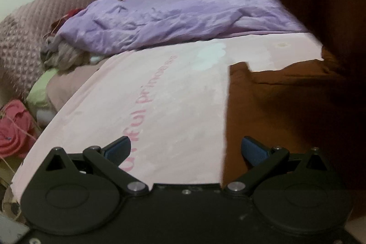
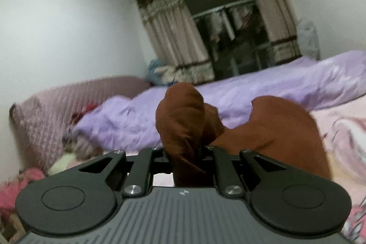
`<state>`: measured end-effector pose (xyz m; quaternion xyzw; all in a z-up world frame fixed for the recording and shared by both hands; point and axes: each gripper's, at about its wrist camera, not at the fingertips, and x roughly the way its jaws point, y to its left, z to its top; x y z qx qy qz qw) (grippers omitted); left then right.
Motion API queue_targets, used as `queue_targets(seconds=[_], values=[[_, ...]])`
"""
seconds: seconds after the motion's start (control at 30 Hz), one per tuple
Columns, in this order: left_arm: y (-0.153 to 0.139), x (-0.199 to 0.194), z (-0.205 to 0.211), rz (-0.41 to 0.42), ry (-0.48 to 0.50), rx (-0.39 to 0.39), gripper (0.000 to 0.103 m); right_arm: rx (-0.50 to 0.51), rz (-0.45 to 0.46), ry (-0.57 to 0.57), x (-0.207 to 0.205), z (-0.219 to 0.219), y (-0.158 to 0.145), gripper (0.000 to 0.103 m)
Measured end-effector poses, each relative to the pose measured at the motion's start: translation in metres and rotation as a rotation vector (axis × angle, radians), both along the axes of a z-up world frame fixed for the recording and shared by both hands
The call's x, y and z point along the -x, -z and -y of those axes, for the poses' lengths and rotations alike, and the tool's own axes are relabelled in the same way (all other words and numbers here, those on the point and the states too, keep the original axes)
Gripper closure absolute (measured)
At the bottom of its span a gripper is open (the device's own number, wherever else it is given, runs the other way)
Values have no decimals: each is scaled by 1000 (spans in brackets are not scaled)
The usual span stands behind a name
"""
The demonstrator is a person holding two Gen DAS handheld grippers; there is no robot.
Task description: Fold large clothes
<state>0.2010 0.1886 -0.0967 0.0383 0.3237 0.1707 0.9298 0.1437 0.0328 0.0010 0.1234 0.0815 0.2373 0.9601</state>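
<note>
Brown garment [image 1: 270, 106]: one piece of rust-brown cloth, partly lying on the pink sheet [image 1: 141, 106] at the near side of the bed, partly lifted off it.
Where it lies: in the left wrist view its flat part covers the right of the sheet, with one straight edge running away from the camera; a small square tab sticks out at the far corner of that edge.
Long axis: the flat part runs roughly from the near edge of the bed toward the purple duvet [image 1: 173, 20]; its full outline I cannot make out, as the raised part hides the right side.
Lifted part: a dark, blurred fold rises up the right of the left wrist view to the top of the frame.
Right gripper [image 2: 186, 153]: held level above the bed and facing the window; its fingers are drawn together on a bunched fold of the garment, which stands up between them and droops over to the right.
Left gripper [image 1: 186, 148]: low over the near edge of the sheet, pointing across the bed; its two blue fingertips [image 1: 119, 149] are spread wide, with nothing between them, the right one above the garment's straight edge.
Count: one garment, one duvet, one quilted mauve headboard [image 1: 27, 42], two grippers.
Sheet: pink lettering runs along it, away from the camera.
</note>
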Motion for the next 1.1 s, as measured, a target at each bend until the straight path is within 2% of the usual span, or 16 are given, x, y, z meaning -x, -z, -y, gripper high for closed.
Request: queue_targets(seconds=[0.23, 0.33, 0.43, 0.53, 0.6, 0.67, 0.73, 0.77, 0.8, 0.87, 1.0, 1.1], values=[[17, 8, -9, 1, -8, 67, 0, 125, -158, -28, 3, -38, 64, 89], [26, 8, -11, -12, -39, 71, 0, 180, -168, -31, 18, -53, 76, 89], [29, 14, -18, -9, -45, 103, 0, 208, -151, -35, 27, -59, 68, 82], [19, 29, -20, 11, -61, 110, 0, 202, -140, -62, 32, -58, 53, 67], [1, 41, -21, 54, -70, 100, 0, 195, -115, -93, 40, -55, 44, 52], [-21, 55, -22, 120, -77, 94, 0, 146, -105, -151, 48, -44, 37, 50], [-37, 67, -19, 168, -74, 92, 0, 82, -135, -207, 46, -34, 32, 50], [-41, 69, -16, 182, -72, 89, 0, 47, -146, -227, 48, -27, 29, 54], [-43, 70, -14, 187, -69, 92, 0, 24, -151, -224, 49, -23, 27, 72], [-39, 69, -7, 166, -59, 108, 0, 21, -152, -183, 54, -18, 24, 93], [-35, 67, 8, 166, -9, 144, 0, 28, -111, -82, 63, -1, 18, 96], [-37, 67, 20, 171, 1, 135, 0, 58, -157, -20, 46, 5, 25, 96]])
